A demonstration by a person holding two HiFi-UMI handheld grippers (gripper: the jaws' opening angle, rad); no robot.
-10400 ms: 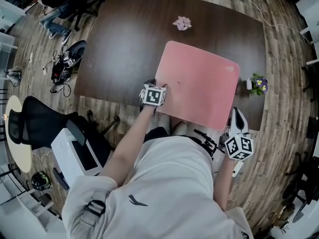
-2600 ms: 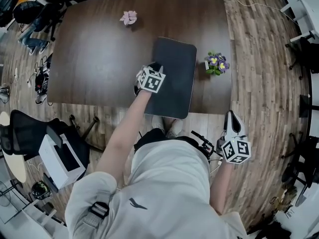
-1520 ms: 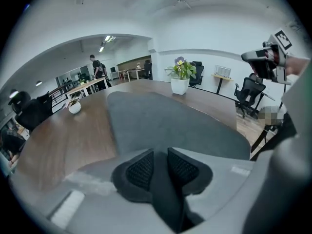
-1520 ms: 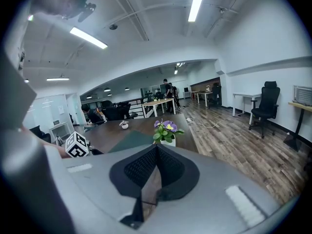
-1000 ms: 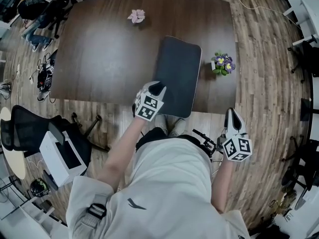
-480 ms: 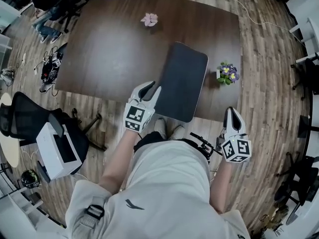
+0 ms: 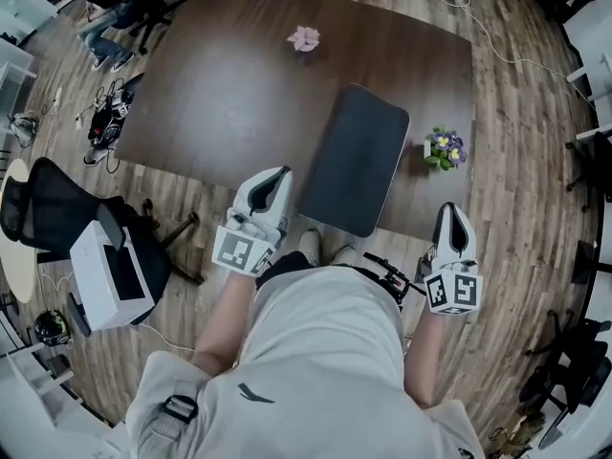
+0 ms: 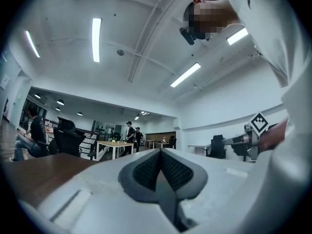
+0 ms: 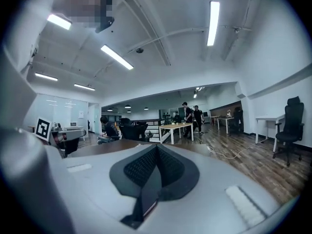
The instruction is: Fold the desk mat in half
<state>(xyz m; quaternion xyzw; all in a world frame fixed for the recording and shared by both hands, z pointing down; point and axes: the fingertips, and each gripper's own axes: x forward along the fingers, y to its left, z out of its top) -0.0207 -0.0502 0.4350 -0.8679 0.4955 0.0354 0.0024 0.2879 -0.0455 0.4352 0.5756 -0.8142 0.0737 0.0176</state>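
The desk mat (image 7: 356, 159) lies folded in half on the dark wooden table (image 7: 220, 94), its dark underside up, reaching the table's near edge. My left gripper (image 7: 278, 173) hangs over that near edge, left of the mat and apart from it. Its jaws have just been closing and now stand shut with nothing between them, as the left gripper view (image 8: 160, 152) shows. My right gripper (image 7: 452, 212) is off the table's near right corner, also shut and empty (image 9: 156, 149). Both gripper views look level across the room, and the mat is hidden in them.
A pink paper flower (image 7: 305, 37) lies at the table's far side. A small pot of purple flowers (image 7: 444, 147) stands right of the mat. On the floor at left are a black chair (image 7: 48, 220), a white box (image 7: 107, 275) and cables (image 7: 105, 122). Distant people and desks show.
My left gripper has drawn back from the mat's near left edge toward my body and risen, and its jaws have closed. The right gripper rose slightly. The mat stays folded.
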